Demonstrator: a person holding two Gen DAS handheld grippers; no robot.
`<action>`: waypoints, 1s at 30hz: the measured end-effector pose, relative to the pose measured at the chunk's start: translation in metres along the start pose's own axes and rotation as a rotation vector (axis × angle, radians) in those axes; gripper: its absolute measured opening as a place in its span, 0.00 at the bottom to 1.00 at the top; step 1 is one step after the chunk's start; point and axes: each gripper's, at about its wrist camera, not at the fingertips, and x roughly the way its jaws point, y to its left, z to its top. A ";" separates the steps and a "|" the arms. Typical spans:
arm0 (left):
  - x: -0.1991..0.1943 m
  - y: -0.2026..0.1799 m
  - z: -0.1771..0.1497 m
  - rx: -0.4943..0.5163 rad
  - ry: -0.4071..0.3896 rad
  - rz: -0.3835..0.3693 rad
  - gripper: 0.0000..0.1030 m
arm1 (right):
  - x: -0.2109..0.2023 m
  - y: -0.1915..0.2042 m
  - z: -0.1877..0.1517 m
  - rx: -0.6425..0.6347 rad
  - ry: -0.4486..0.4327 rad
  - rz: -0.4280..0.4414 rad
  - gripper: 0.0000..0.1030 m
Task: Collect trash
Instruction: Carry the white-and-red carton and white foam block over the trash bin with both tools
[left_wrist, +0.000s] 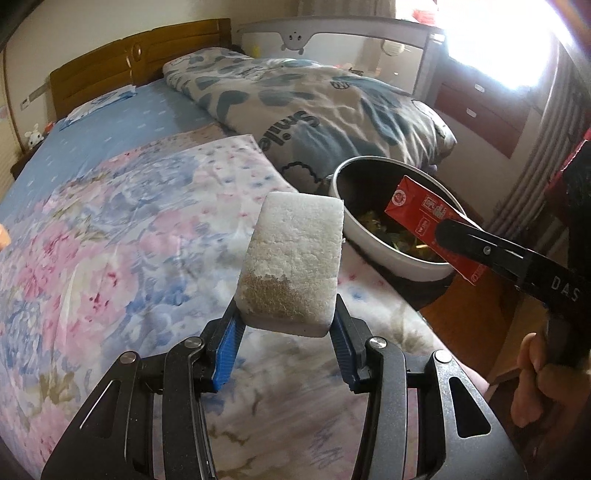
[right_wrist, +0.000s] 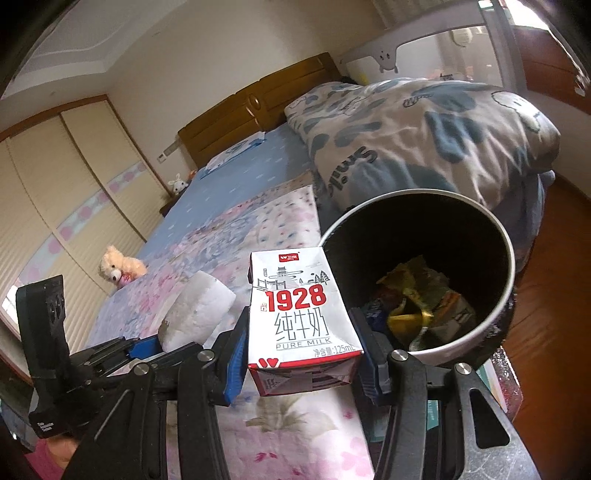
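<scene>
- Left wrist view: the left tool (left_wrist: 288, 325) grips a white foam block (left_wrist: 291, 266) by its lower end, one blue pad (left_wrist: 227, 354) pressed to each side; the block stands tilted above the floral bedspread (left_wrist: 110, 240).
- A brownish, crumbly patch marks the lower part of the block's face.
- Further right in this view, the right tool (left_wrist: 448, 236) holds a milk carton (left_wrist: 417, 218), red side showing, over the rim of the trash bin (left_wrist: 388, 254).
- Right wrist view: the right tool (right_wrist: 299, 354) clamps the small carton (right_wrist: 301, 317), printed "1928" and "PURE MILK", between its blue pads, near its bottom end.
- The carton is just beside the bin (right_wrist: 506, 295), a round white pail with a dark inside, standing at the bed's edge with crumpled wrappers (right_wrist: 417, 306) at its bottom.
- The left tool (right_wrist: 147, 347) and its foam block (right_wrist: 195, 314) appear at lower left here, near the carton and apart from it.
- A teddy bear (right_wrist: 120, 269) lies on the bedspread; a folded quilt (right_wrist: 424, 136) printed "Smile" lies behind the bin.
</scene>
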 end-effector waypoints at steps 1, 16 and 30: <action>0.001 -0.003 0.001 0.006 0.001 -0.002 0.43 | -0.001 -0.002 0.000 0.004 -0.002 -0.003 0.49; 0.014 -0.032 0.017 0.058 0.006 -0.026 0.43 | -0.017 -0.034 0.008 0.042 -0.033 -0.051 0.49; 0.029 -0.057 0.036 0.107 0.016 -0.038 0.43 | -0.021 -0.058 0.018 0.071 -0.043 -0.082 0.49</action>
